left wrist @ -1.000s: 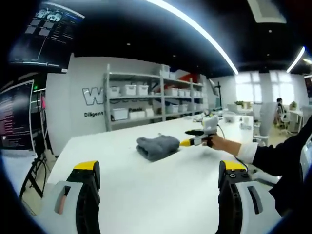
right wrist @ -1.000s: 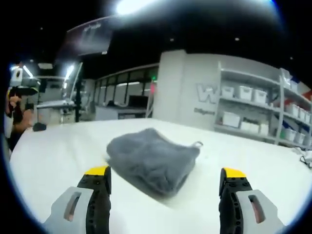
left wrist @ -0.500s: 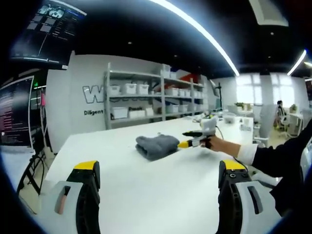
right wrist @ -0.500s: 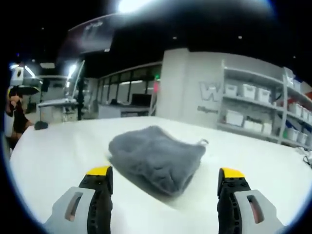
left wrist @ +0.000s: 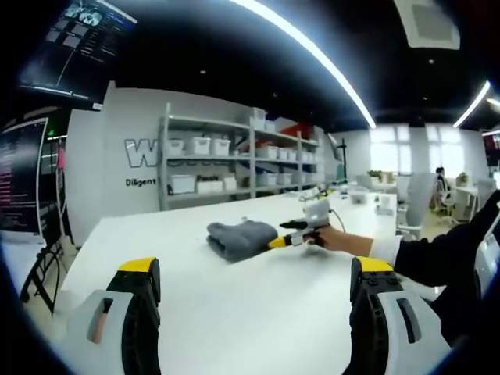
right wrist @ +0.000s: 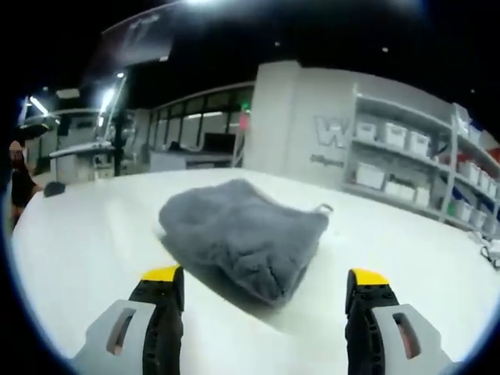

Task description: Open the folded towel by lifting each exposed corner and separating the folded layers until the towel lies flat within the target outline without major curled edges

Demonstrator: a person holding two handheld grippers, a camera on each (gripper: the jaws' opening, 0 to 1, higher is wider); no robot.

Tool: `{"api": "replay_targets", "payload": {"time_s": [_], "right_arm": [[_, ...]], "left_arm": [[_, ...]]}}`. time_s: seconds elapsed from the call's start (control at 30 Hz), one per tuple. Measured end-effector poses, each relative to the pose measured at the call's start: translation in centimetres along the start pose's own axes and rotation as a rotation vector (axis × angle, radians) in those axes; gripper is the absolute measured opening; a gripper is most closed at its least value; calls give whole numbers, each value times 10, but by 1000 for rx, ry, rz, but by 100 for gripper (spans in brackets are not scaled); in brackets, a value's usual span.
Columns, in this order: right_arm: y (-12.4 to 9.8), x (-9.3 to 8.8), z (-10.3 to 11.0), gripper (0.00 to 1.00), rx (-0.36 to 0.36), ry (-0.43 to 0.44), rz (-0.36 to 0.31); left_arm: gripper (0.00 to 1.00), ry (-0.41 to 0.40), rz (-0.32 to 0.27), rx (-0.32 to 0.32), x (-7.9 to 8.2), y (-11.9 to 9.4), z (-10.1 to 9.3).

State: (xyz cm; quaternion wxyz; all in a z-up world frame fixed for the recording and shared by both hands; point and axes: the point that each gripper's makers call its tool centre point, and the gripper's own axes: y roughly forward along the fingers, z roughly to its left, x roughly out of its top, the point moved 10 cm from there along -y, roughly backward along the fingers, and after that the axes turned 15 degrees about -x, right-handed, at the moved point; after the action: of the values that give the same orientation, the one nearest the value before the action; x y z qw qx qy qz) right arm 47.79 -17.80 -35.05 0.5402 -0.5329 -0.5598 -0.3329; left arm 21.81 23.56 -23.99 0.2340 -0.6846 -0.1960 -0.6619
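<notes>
A folded grey towel (right wrist: 244, 234) lies on the white table (right wrist: 78, 250), with a small hanging loop at its far right corner. My right gripper (right wrist: 262, 285) stands open just short of the towel's near edge, nothing between its jaws. From the left gripper view the same towel (left wrist: 238, 237) sits mid-table, and the right gripper (left wrist: 287, 232), held by a hand in a dark sleeve, points at its right side. My left gripper (left wrist: 254, 273) is open and well back from the towel, over bare table.
Shelving with white bins (left wrist: 234, 164) lines the far wall. Monitors (left wrist: 27, 183) stand off the table's left end. Small items (left wrist: 367, 197) sit at the table's far right. A person (right wrist: 19, 183) stands at the far left in the right gripper view.
The right gripper has closed in on the towel, which looks larger and nearer between its jaws. The left gripper view has shifted slightly; both grippers stay open.
</notes>
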Motion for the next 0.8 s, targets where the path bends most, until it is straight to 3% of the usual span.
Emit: {"api": "replay_targets", "payload": {"time_s": [0.33, 0.7, 0.8], "right_arm": [[7, -4, 3, 72, -11, 35, 26], [-1, -4, 18, 66, -26, -86, 29], [-5, -2, 19, 62, -2, -50, 9]], "left_arm": [[100, -8, -45, -52, 1, -4, 1], [100, -8, -23, -63, -3, 5, 3], [100, 3, -1, -62, -5, 7, 1]]}}
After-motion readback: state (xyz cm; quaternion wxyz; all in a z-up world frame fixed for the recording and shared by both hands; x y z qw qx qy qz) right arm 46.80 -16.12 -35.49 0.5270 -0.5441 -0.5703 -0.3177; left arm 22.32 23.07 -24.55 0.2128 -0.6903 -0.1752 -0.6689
